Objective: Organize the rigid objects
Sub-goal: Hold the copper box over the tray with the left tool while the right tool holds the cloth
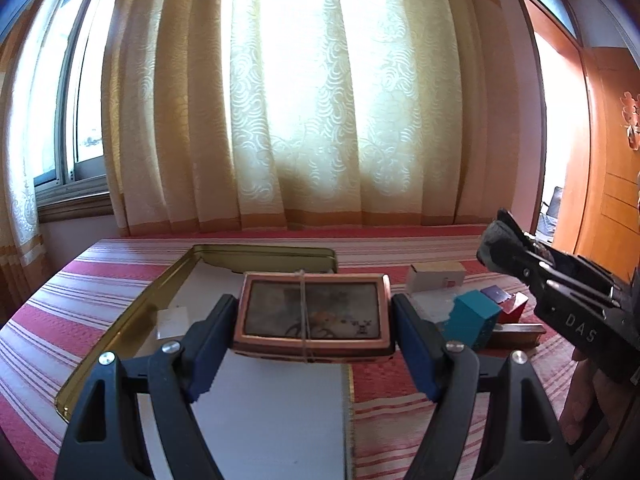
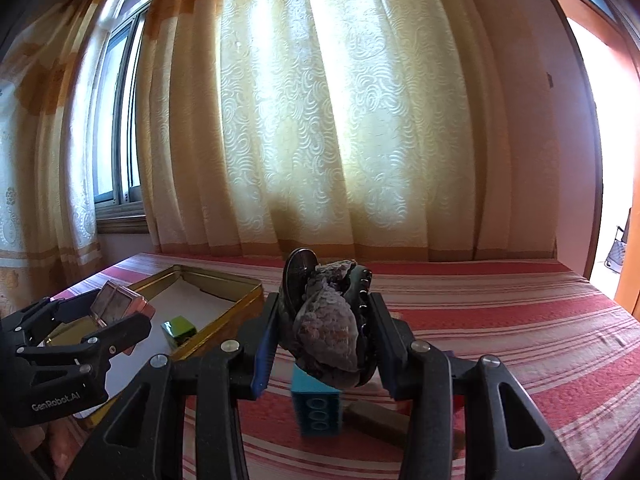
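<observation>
above gold tin (image 1: 132, 316), copper-framed box (image 1: 312, 314) bound with string, glazed lid

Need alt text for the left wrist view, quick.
The left gripper clamps a copper-framed box over an open gold tin on a striped bed; right of it lie small boxes, with the right gripper holding something dark.
</observation>
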The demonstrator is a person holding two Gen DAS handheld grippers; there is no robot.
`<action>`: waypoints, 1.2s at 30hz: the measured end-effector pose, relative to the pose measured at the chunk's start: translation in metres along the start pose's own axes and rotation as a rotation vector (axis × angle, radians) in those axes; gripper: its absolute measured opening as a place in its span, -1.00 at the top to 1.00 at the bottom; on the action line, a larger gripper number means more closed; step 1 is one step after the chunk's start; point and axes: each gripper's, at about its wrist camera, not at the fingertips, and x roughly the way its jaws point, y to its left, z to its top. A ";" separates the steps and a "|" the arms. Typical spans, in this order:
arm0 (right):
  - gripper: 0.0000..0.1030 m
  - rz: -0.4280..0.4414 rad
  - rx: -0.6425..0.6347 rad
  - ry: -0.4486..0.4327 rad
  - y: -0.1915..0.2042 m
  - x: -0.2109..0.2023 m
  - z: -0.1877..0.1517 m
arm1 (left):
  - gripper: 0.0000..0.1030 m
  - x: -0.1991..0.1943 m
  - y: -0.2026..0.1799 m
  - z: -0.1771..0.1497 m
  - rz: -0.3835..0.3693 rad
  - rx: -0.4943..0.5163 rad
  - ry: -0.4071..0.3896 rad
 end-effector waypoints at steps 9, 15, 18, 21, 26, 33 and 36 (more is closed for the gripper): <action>0.13 0.026 -0.027 0.008 0.022 0.006 -0.001 | -0.50 0.000 0.018 0.000 0.015 -0.026 0.000; 0.12 0.048 -0.041 0.010 0.034 0.009 0.000 | -0.50 -0.002 0.024 0.000 0.023 -0.032 -0.005; 0.13 0.060 -0.046 0.011 0.039 0.010 0.001 | -0.50 -0.003 0.028 0.001 0.030 -0.037 -0.006; 0.12 0.070 -0.051 0.014 0.044 0.013 0.001 | -0.50 -0.003 0.033 0.000 0.037 -0.042 -0.005; 0.12 0.083 -0.061 0.016 0.053 0.014 0.001 | -0.50 -0.003 0.039 0.001 0.046 -0.045 -0.002; 0.12 0.115 -0.088 0.026 0.070 0.018 0.001 | -0.50 -0.003 0.050 0.000 0.065 -0.050 0.002; 0.12 0.141 -0.110 0.044 0.082 0.027 0.001 | -0.50 0.000 0.056 0.001 0.084 -0.045 0.014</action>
